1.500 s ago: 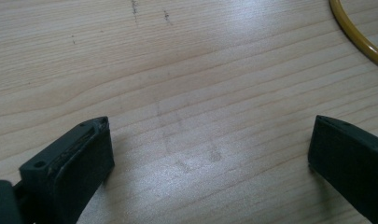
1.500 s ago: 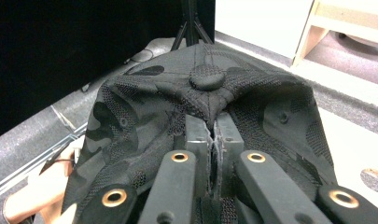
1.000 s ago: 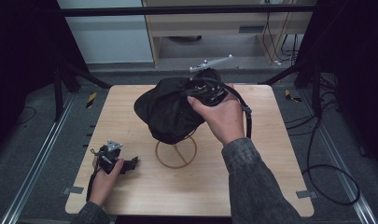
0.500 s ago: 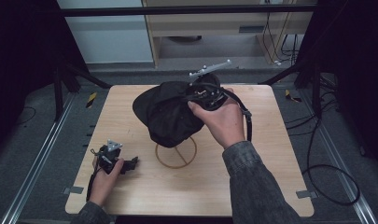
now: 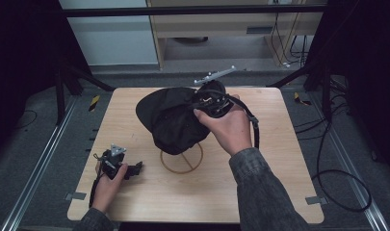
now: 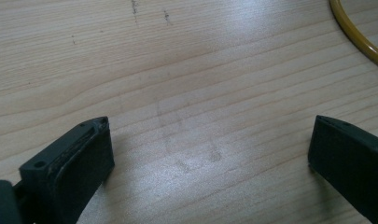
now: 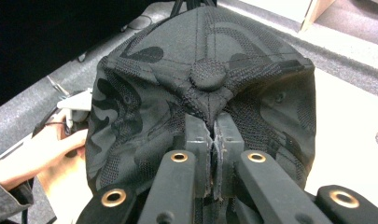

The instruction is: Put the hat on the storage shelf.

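A light wooden worktop (image 5: 279, 192) seen from above, with a person's two forearms reaching in from the near edge. Above its middle hangs a black camouflage-patterned cap (image 5: 171, 118), held off the surface. Below the cap, a thin yellow wire ring (image 5: 181, 161) lies flat on the worktop; it looks like the base of a stand, though the cap hides whatever rises from it.

The pickup appears done: the cap is gripped and in the air. Settling it down, probably over the ring, seems to be what is left.

The right claw (image 7: 213, 140) is pressed together on a fold of the cap's fabric just below the crown button (image 7: 208, 74), so the cap hangs directly off its tips and spreads out in front of it. The right hand (image 5: 226, 126) holds that claw above the worktop's far half.

The left claw (image 6: 210, 154) is spread wide and holds nothing, low over bare wood at the near left, well apart from the cap.
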A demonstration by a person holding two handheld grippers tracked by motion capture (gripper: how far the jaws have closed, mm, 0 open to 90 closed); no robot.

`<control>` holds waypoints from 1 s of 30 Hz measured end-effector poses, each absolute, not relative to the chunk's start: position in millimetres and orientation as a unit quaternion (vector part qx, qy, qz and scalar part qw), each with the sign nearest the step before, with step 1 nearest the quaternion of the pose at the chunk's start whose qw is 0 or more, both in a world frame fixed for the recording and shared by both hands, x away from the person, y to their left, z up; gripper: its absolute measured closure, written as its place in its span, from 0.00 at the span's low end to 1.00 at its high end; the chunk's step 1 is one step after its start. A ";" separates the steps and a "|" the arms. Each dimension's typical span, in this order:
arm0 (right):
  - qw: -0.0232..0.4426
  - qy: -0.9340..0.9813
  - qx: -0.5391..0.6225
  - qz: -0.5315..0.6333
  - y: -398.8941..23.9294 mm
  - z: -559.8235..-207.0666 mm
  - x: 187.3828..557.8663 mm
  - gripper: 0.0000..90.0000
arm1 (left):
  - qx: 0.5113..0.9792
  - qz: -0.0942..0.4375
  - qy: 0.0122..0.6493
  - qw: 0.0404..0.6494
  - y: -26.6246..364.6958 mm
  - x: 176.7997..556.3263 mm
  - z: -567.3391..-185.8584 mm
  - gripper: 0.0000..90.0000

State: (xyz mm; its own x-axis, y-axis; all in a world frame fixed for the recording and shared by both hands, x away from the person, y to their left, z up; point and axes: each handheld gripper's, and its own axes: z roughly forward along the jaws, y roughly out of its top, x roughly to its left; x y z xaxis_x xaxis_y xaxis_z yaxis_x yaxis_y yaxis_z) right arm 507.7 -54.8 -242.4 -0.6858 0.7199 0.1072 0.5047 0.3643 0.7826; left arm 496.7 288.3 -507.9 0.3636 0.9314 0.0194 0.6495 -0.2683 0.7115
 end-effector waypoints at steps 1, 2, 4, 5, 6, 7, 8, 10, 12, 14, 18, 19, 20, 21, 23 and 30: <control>0.128 0.817 0.375 0.419 -54.5 -243.6 507.7 0.97 | 0.764 0.225 0.517 0.313 288.3 496.7 -507.9 0.00; 0.128 0.816 0.375 0.420 -54.2 -244.7 508.0 0.97 | 0.763 0.225 0.518 0.314 288.3 496.7 -508.0 0.00; 0.126 0.817 0.376 0.418 -52.9 -246.7 508.3 0.97 | 0.763 0.225 0.518 0.314 288.3 496.7 -508.0 0.00; 0.128 0.819 0.374 0.416 -52.2 -247.6 508.7 0.97 | 0.763 0.225 0.518 0.314 288.3 496.7 -508.0 0.00; 0.127 0.820 0.375 0.414 -51.1 -248.3 508.5 0.97 | 0.763 0.225 0.518 0.314 288.3 496.7 -508.0 0.00; 0.128 0.821 0.375 0.412 -49.8 -249.1 508.7 0.97 | 0.763 0.225 0.518 0.314 288.3 496.7 -508.0 0.00; 0.130 0.822 0.374 0.410 -48.8 -249.7 509.0 0.97 | 0.763 0.225 0.518 0.314 288.3 496.7 -508.0 0.00; 0.129 0.822 0.374 0.409 -47.9 -250.1 509.3 0.97 | 0.763 0.225 0.518 0.314 288.3 496.7 -507.9 0.00; 0.129 0.824 0.375 0.404 -44.8 -252.3 510.1 0.97 | 0.763 0.225 0.518 0.314 288.3 496.7 -508.0 0.00; 0.128 0.825 0.375 0.402 -42.8 -254.7 511.1 0.96 | 0.763 0.225 0.518 0.314 288.3 496.7 -508.0 0.00; 0.128 0.825 0.374 0.405 -40.7 -257.8 513.7 0.96 | 0.763 0.225 0.518 0.314 288.3 496.7 -508.0 0.00; 0.128 0.824 0.374 0.405 -40.4 -258.2 514.2 0.96 | 0.763 0.225 0.518 0.314 288.3 496.7 -508.0 0.00; 0.128 0.824 0.374 0.405 -40.4 -258.2 514.2 0.96 | 0.763 0.225 0.518 0.314 288.3 496.7 -508.0 0.00; 0.129 0.824 0.375 0.404 -39.8 -258.3 514.7 0.96 | 0.763 0.225 0.518 0.314 288.3 496.7 -508.0 0.00; 0.129 0.824 0.375 0.405 -39.8 -258.3 515.3 0.96 | 0.764 0.225 0.518 0.313 288.3 496.6 -507.9 0.00; 0.132 0.825 0.375 0.402 -39.5 -259.6 516.5 0.95 | 0.764 0.225 0.518 0.313 288.3 496.6 -507.8 0.00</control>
State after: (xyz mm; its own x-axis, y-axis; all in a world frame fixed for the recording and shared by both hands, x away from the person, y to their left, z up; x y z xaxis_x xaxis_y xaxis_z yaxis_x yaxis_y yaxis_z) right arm 516.5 -39.5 -259.6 -0.6837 0.7249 0.0839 0.5124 0.3950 0.7625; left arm 496.6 288.3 -507.8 0.3622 0.9319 0.0192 0.6500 -0.2673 0.7113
